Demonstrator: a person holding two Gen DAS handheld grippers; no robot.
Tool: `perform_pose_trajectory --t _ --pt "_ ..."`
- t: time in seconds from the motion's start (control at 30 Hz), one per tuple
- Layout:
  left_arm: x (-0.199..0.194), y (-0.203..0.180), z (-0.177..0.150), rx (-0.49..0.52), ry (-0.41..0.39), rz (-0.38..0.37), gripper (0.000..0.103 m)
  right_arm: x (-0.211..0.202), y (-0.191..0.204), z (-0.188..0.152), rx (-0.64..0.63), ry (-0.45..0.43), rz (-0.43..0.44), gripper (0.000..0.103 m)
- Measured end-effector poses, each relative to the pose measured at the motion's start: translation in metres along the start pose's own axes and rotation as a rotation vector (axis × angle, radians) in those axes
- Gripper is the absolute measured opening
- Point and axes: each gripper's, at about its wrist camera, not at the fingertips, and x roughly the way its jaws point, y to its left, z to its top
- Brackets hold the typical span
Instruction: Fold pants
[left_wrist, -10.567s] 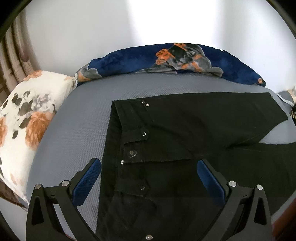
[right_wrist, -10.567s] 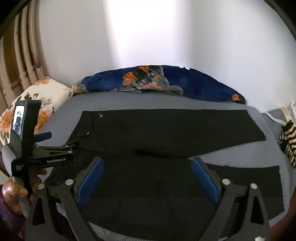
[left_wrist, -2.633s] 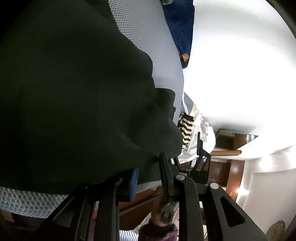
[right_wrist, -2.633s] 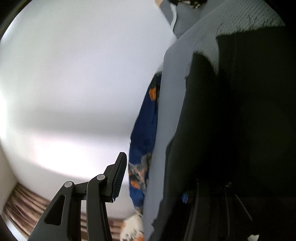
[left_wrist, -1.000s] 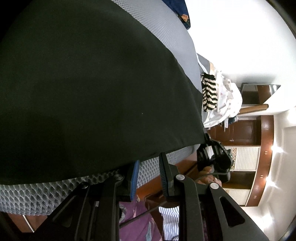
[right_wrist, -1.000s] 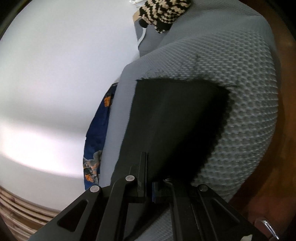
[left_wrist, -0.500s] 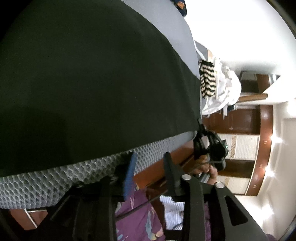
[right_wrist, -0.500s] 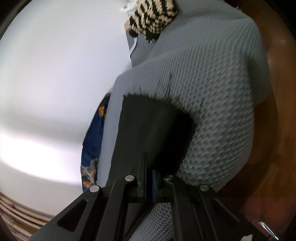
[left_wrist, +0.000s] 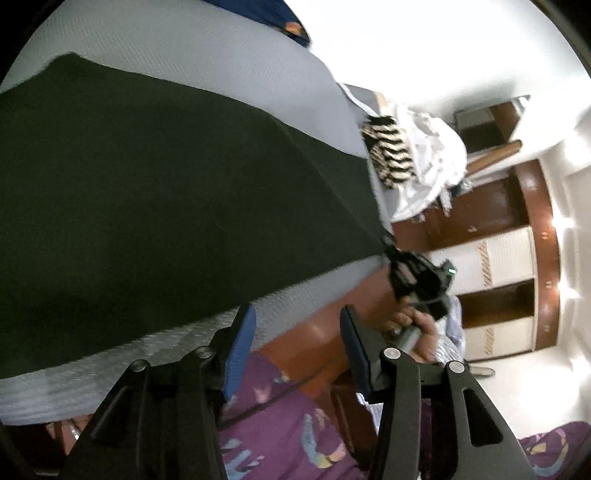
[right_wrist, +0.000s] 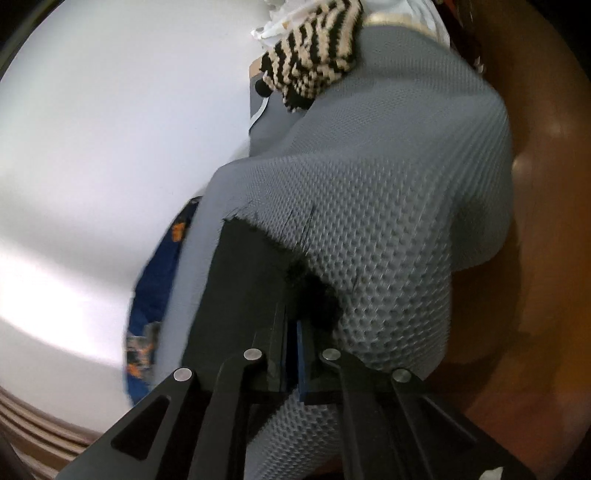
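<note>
Pants (left_wrist: 155, 206), black, lie flat on the grey mesh bed (left_wrist: 207, 59), one long edge along the bed's near side. Right gripper (right_wrist: 295, 354): jaws closed on the pants' hem corner at the bed's end; also seen at that corner in the left view (left_wrist: 413, 273). Left gripper (left_wrist: 295, 336): jaws open, empty, just off the near edge. Fabric looks soft, limp and light, so it will likely sag and crease. Best hold is probably corners or the doubled edge, kept taut. Striped knit item (right_wrist: 314, 62) lies past the hem.
</note>
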Motion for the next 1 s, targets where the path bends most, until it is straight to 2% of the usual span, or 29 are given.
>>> perform_pose_trajectory --t 0.07,0.13,0.17,0.23,0.33,0.43,0.47,0.53,0.63,0.67,0.7,0.73,0.77,0.83,0.87,0.93,1.0 --pt "-0.008 0.006 0.001 -0.011 -0.028 0.007 0.049 -0.014 0.001 0.009 -0.001 -0.083 -0.071 0.014" --pt "-0.019 0.014 0.002 -0.016 -0.064 0.029 0.049 -0.028 0.003 0.022 0.002 -0.15 -0.095 0.014" --pt "-0.023 0.018 0.002 -0.017 -0.08 0.04 0.049 -0.03 0.007 0.027 -0.002 -0.155 -0.075 0.014" --pt "-0.033 0.028 0.003 -0.022 -0.119 0.073 0.049 -0.031 0.029 0.031 -0.046 -0.131 0.047 0.014" --pt "-0.041 0.041 0.004 -0.032 -0.15 0.115 0.049 -0.002 0.101 0.01 -0.294 0.032 0.164 0.014" --pt "-0.046 0.055 0.007 -0.06 -0.173 0.131 0.049 0.052 0.174 -0.041 -0.526 0.277 0.244 0.013" --pt "-0.049 0.059 0.007 -0.061 -0.179 0.142 0.049 0.073 0.193 -0.061 -0.605 0.342 0.217 0.013" --pt "-0.055 0.065 0.006 -0.055 -0.204 0.18 0.049 0.111 0.219 -0.094 -0.743 0.413 0.147 0.013" --pt "-0.06 0.071 0.004 -0.042 -0.219 0.213 0.049 0.153 0.229 -0.111 -0.783 0.524 0.104 0.013" --pt "-0.06 0.073 0.004 -0.038 -0.221 0.231 0.049 0.159 0.227 -0.112 -0.79 0.538 0.089 0.011" --pt "-0.061 0.076 0.004 -0.034 -0.223 0.252 0.049 0.167 0.224 -0.111 -0.8 0.555 0.062 0.0" --pt "-0.061 0.081 0.004 -0.035 -0.225 0.266 0.049 0.173 0.22 -0.105 -0.803 0.553 0.029 0.0" --pt "-0.061 0.087 0.004 -0.048 -0.222 0.269 0.049 0.174 0.218 -0.097 -0.786 0.543 0.031 0.0" --pt "-0.059 0.097 0.005 -0.079 -0.218 0.266 0.049 0.17 0.21 -0.075 -0.741 0.466 -0.027 0.0" --pt "-0.058 0.101 0.005 -0.096 -0.22 0.263 0.049 0.165 0.203 -0.059 -0.696 0.414 -0.05 0.005" --pt "-0.061 0.114 0.003 -0.137 -0.223 0.243 0.049 0.157 0.192 -0.041 -0.638 0.372 -0.07 0.009" --pt "-0.065 0.119 0.001 -0.152 -0.237 0.212 0.049 0.147 0.195 -0.04 -0.66 0.363 -0.039 0.009"
